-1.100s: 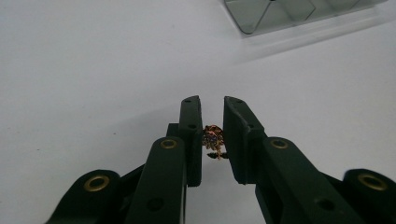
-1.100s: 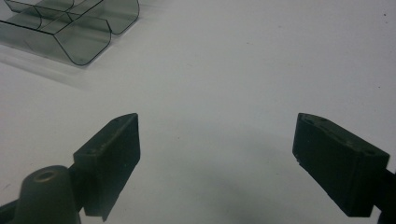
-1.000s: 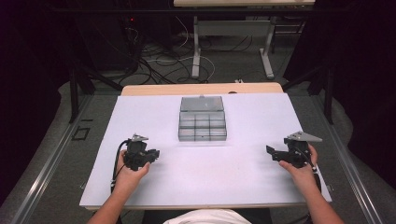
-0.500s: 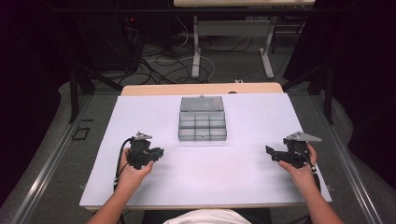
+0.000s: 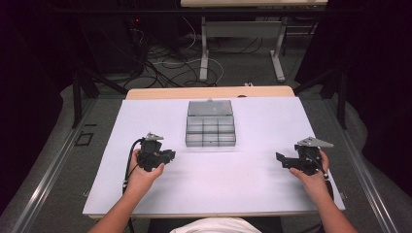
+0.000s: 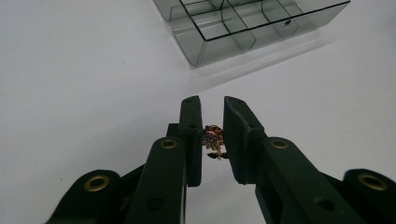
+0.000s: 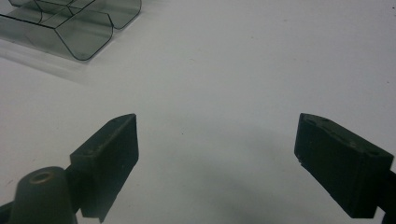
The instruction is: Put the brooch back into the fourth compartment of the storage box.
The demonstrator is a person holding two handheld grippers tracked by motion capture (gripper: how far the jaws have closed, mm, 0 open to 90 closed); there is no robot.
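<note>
smooth white tabletop (image 5: 243,179), clear ribbed plastic organizer (image 5: 211,130), left gripper (image 6: 213,119) pinching small coppery ornament (image 6: 213,140), right gripper (image 7: 217,140) spread, just opening

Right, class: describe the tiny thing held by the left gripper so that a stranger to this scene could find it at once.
Start at the white table and find the clear compartment box near its middle. Nearer the person, on their left, the left gripper has its black jaws shut on a small ornament. It is coppery-gold with a purplish glint, the one coloured speck among black, white and grey.
</note>
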